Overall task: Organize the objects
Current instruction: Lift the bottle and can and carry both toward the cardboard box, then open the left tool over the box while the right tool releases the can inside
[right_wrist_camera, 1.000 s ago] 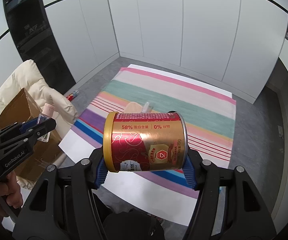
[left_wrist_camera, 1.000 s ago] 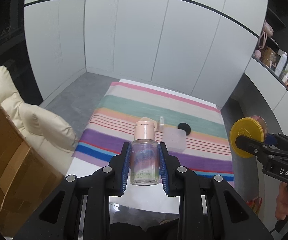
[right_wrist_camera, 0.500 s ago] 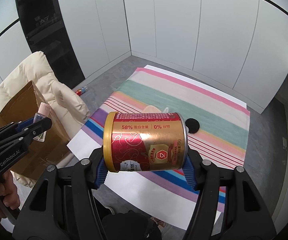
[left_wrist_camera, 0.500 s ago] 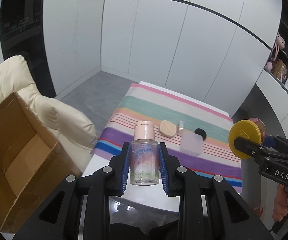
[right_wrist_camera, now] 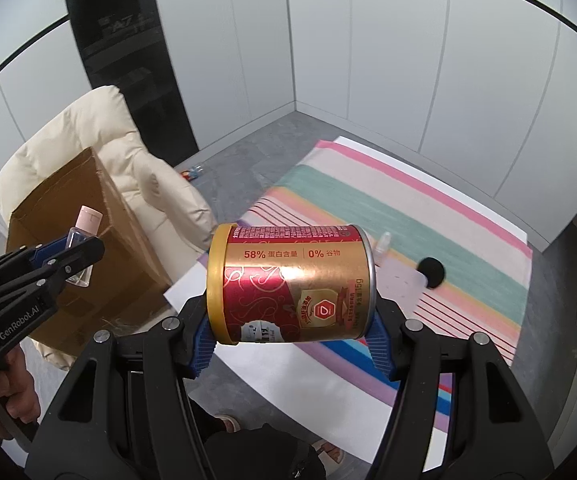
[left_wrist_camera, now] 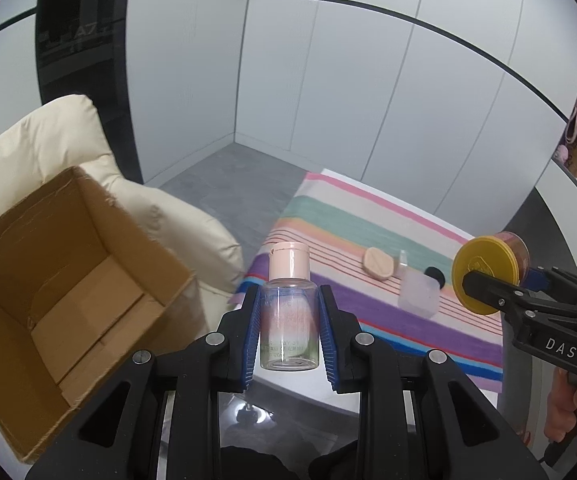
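My left gripper [left_wrist_camera: 289, 334] is shut on a clear bottle with a pink cap [left_wrist_camera: 289, 308], held upright in the air just right of an open cardboard box [left_wrist_camera: 68, 280]. It also shows in the right wrist view [right_wrist_camera: 82, 252], in front of the box [right_wrist_camera: 88, 264]. My right gripper [right_wrist_camera: 290, 340] is shut on a red and gold can with a yellow lid [right_wrist_camera: 292, 280], held on its side above the table edge. The can also shows in the left wrist view [left_wrist_camera: 488, 274].
A striped cloth [left_wrist_camera: 368, 240] covers the table and carries a peach sponge [left_wrist_camera: 378, 263], a frosted plastic box [left_wrist_camera: 418, 294], a small vial [left_wrist_camera: 402, 258] and a black round pad [right_wrist_camera: 431, 272]. The box rests on a cream padded chair [right_wrist_camera: 128, 168].
Both grippers have swung left with their loads. The cardboard box has come further into the left wrist view and its inside now shows. The cloth has shifted right in both views.
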Demonstrator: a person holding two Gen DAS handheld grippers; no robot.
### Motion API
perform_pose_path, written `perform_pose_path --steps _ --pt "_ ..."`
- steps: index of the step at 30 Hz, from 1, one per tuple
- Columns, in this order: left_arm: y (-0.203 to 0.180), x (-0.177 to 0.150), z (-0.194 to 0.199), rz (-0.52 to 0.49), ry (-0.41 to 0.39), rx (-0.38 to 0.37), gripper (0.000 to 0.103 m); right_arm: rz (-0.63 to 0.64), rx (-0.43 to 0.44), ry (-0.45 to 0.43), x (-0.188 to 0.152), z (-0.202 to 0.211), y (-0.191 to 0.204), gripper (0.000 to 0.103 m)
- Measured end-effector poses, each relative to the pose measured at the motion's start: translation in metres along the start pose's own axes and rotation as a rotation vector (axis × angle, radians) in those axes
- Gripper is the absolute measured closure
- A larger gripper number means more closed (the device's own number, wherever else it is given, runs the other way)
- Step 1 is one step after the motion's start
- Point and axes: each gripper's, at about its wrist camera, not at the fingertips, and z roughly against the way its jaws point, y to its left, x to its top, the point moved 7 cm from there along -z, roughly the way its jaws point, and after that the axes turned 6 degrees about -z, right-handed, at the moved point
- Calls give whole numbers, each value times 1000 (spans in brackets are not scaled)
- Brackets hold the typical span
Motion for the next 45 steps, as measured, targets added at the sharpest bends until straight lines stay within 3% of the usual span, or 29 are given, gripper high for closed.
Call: perform_pose_path --steps 31,42,45 --pt "144 -40 48 194 1 175 75 207 175 32 7 -33 162 39" --pt "167 -60 54 229 27 185 75 270 231 44 4 -37 212 39" --pt "173 -63 60 232 16 191 68 286 250 48 3 -38 227 39"
